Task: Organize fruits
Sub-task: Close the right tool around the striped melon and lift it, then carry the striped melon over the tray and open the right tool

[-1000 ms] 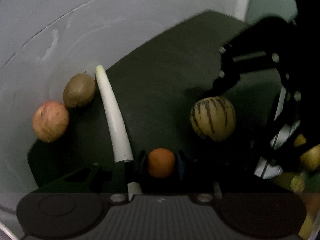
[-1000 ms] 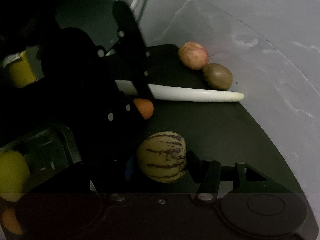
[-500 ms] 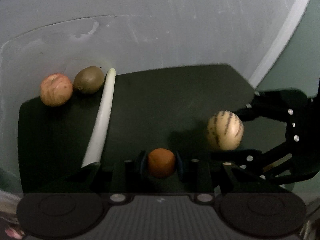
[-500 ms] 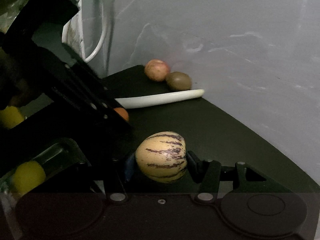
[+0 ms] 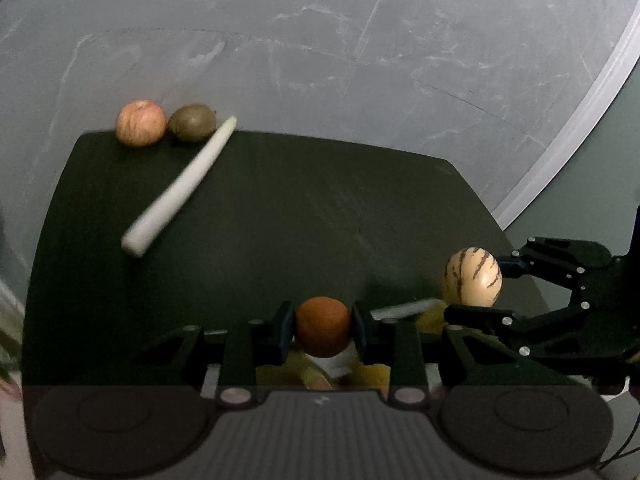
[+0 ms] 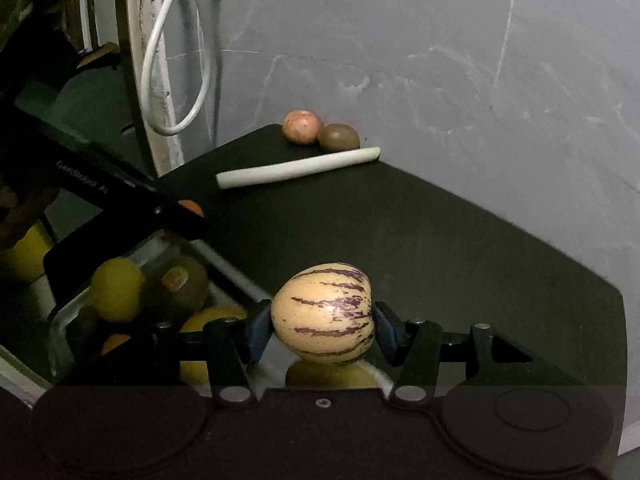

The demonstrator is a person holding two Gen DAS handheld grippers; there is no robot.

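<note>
Fruits (image 5: 141, 122), dark mat (image 5: 280, 208), grey wall (image 5: 320, 40)

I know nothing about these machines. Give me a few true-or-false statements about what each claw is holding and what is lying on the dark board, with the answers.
1. The left gripper is shut on a small orange fruit. True.
2. The right gripper is open and holds nothing. False: it is shut on a striped cream fruit.
3. The apple and the kiwi sit side by side at the far edge of the dark board. True.
4. The long white vegetable stands upright against the wall. False: it lies flat on the board, one tip near the kiwi.
</note>
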